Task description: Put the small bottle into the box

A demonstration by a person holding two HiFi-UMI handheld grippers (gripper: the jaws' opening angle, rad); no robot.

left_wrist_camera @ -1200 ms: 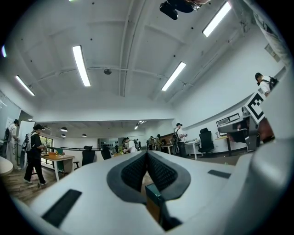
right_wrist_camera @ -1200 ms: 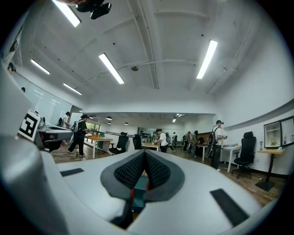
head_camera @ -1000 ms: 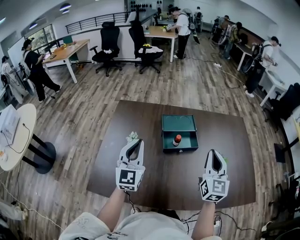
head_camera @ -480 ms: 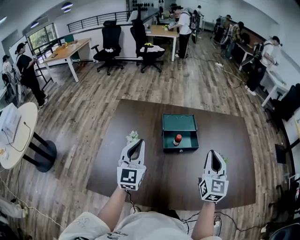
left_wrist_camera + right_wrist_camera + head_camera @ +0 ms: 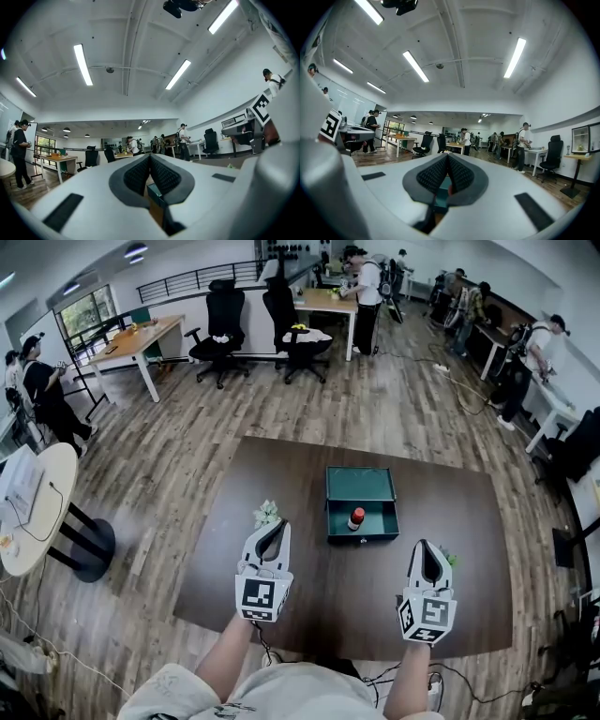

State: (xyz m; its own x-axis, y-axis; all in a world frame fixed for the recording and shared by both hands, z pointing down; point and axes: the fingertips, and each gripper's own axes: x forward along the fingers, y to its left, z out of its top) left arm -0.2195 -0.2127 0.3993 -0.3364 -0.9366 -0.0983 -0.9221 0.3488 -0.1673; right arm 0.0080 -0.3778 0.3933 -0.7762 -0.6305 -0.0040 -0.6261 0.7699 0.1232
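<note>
A small bottle [image 5: 356,518] with a red cap lies inside the open green box [image 5: 362,487] near the middle of the dark brown table [image 5: 450,512]. My left gripper [image 5: 273,528] hovers near the table's front left, shut with nothing in it; its tips meet in the left gripper view [image 5: 149,157]. My right gripper [image 5: 427,548] hangs at the front right, also shut and empty; its pads touch in the right gripper view [image 5: 447,157]. Both stand on the near side of the box and point level toward it. Past the right jaws I glimpse a bit of green box [image 5: 440,193].
A small pale green scrap [image 5: 267,513] lies just beyond the left gripper's tips, and another [image 5: 451,560] by the right gripper. Around the table is wood floor, a round white table [image 5: 33,512] at left, office chairs [image 5: 220,329], desks and several people further off.
Both grippers have stayed where they were. Only the head view has shifted slightly, and a person at far left has walked further left.
</note>
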